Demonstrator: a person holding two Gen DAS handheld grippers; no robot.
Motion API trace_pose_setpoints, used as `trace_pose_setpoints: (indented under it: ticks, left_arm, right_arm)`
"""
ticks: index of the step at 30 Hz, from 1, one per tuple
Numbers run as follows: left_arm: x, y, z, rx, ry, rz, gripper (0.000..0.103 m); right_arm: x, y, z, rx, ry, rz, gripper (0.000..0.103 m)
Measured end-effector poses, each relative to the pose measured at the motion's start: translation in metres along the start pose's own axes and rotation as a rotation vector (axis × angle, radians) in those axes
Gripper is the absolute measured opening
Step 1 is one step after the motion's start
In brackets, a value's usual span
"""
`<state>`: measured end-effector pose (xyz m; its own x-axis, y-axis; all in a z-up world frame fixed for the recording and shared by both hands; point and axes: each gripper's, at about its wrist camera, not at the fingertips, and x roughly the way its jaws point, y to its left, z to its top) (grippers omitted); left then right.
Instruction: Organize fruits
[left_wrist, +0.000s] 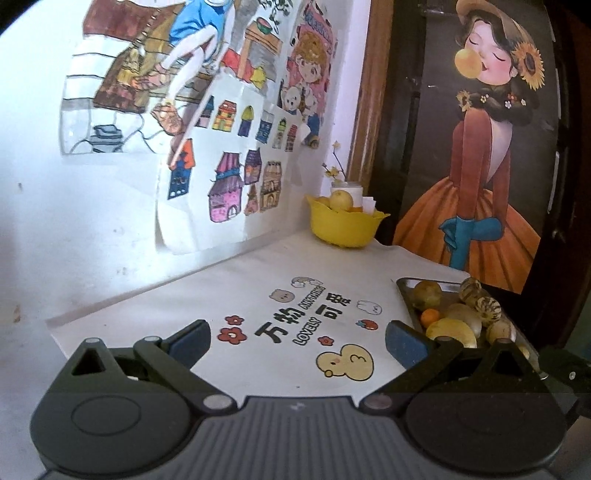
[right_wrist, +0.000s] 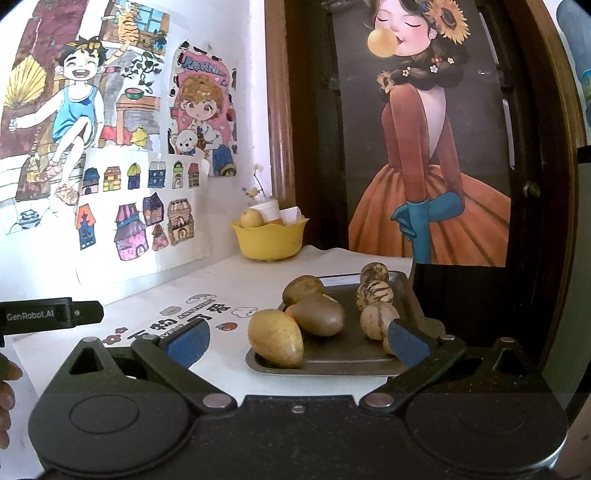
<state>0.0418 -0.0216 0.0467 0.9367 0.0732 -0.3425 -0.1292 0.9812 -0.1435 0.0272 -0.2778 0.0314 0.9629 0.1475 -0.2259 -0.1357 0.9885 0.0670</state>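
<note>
Nearest in the right wrist view, the right tongs (right_wrist: 298, 341) stand spread wide, pinching nothing, blue pads either side of the dark tray (right_wrist: 343, 363). The tray sits on the white counter (right_wrist: 236, 280) at lower centre of the frame. At its front left corner lies a yellow mango (right_wrist: 275, 339), its long axis slanting from upper left to lower right. Just behind it, touching, a brownish-green mango (right_wrist: 319, 314) lies nearly crosswise, with a third (right_wrist: 303, 290) beyond, and a sliver of orange fruit (right_wrist: 290, 311) between them. Down the tray's right side runs a row of round striped fruits (right_wrist: 373, 293).

The left tongs (left_wrist: 297, 341) are likewise spread and empty above the counter's printed cloth (left_wrist: 314, 317), where "LOVELY" and "ANYTHING" can be read beside Chinese characters and a duck cartoon. At the left edge of the right wrist view, the other tool's body reads "GenRobot.AI".

Farther back, in the corner, a yellow bowl (right_wrist: 271, 238) holds a pale round fruit (right_wrist: 252, 218). Children's drawings (right_wrist: 110, 147) cover the wall behind.
</note>
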Motion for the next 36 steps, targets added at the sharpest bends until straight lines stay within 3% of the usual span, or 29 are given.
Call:
trace_pose_setpoints:
  ticks: [36]
  left_arm:
    - [-0.039, 0.029, -0.045, 0.039, -0.101, -0.030, 0.103]
  right_arm:
    - [-0.027, 0.020, -0.035, 0.009, -0.047, 0.004, 0.102]
